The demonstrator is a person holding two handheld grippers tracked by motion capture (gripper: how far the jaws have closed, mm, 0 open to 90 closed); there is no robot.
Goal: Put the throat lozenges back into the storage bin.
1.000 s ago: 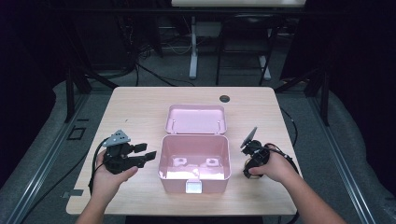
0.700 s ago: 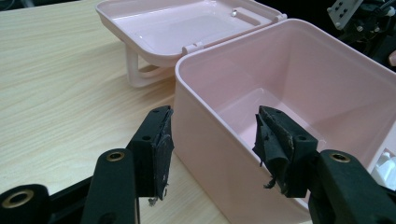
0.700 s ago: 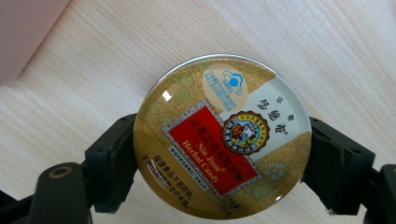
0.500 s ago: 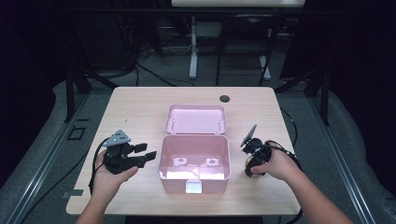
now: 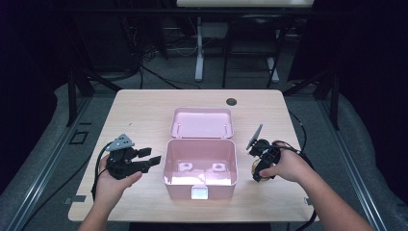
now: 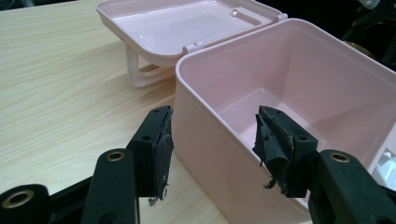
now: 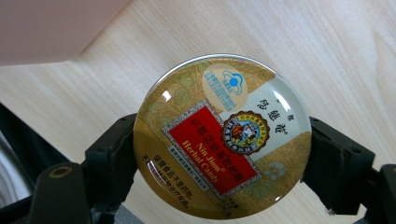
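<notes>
**Candy tin gripped beside the open box**

On the table's (image 5: 144,103) left side, the left gripper (image 5: 148,161) hovers with its jaws spread and empty, straddling the near left wall of the pink box (image 5: 200,163), probably to steady it. The box stands open, its lid (image 5: 202,122) laid flat behind, so the way in from above is free. Right of the box, the right gripper (image 5: 257,166) clamps a round candy tin (image 7: 222,135) by its rim, just above the wood.

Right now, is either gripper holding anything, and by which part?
The right gripper clamps a round candy tin across its rim, at opposite edges. The left gripper is open and holds nothing.
</notes>
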